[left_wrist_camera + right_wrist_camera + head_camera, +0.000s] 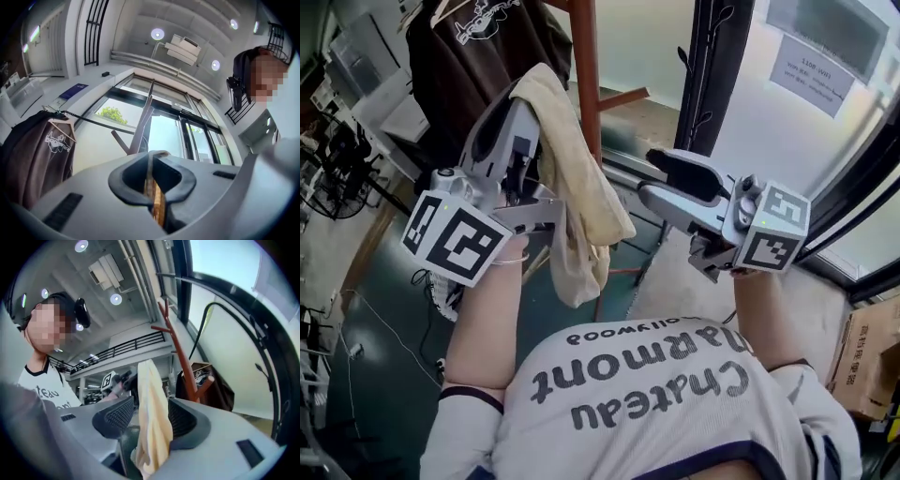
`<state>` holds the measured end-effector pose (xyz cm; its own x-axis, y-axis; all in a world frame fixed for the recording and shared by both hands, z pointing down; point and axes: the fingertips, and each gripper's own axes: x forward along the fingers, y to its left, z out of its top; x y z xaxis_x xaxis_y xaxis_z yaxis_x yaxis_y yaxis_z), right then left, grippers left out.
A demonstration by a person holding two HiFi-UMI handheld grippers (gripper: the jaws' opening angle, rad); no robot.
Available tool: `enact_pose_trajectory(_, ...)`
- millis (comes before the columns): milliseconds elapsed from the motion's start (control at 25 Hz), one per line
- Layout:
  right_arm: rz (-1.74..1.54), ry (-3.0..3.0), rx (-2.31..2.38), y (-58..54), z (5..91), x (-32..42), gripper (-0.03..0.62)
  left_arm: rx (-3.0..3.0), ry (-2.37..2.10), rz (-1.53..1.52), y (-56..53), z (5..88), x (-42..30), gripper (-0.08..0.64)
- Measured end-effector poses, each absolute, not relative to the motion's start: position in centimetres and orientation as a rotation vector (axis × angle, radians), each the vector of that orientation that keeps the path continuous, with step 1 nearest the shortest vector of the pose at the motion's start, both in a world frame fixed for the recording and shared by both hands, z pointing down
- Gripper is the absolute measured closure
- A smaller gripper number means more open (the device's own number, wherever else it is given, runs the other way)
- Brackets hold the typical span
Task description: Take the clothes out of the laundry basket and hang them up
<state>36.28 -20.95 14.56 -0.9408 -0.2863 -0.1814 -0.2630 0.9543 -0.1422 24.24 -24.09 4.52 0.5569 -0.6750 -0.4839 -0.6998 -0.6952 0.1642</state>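
Note:
A cream garment (581, 202) is draped over my left gripper (517, 108), which points upward beside the red-brown coat stand (586, 75). In the left gripper view the left gripper (152, 158) is shut on a thin fold of that cream garment (155, 199). My right gripper (649, 175) is level, to the right of the hanging cloth, with its jaws wide apart. In the right gripper view the cream garment (152, 418) hangs loose between the jaws of the right gripper (151, 405), and the ribbed pads (117, 414) do not press on it.
A dark brown printed T-shirt (478, 42) hangs on a hanger at the upper left, also seen as the brown T-shirt (40, 150). Glass doors (787, 103) stand behind the stand. A cardboard box (867, 361) sits at the right. Cables (384, 328) lie on the floor at the left.

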Motion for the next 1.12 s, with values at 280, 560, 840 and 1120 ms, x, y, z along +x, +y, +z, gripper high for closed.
enact_pose_trajectory(280,-0.237,3.145,-0.164,-21.7,20.7,33.1,0.332,-2.599,1.341,0.941,-26.2,2.8,25.7,0.541)
enact_pose_trajectory(560,-0.257,3.136,-0.335,-25.5,21.1,37.8,0.557,-2.612,1.330,0.922,-26.3,3.7,26.5,0.541)
enact_pose_trajectory(840,-0.160,2.961,-0.757,-31.6,15.8,44.8,0.560,-2.617,1.325,0.774,-26.2,4.8,27.7,0.541)
enact_pose_trajectory(1120,0.130,2.772,-0.999,-35.6,7.4,47.3,0.561,-2.609,1.369,0.590,-26.5,6.0,27.9,0.540)
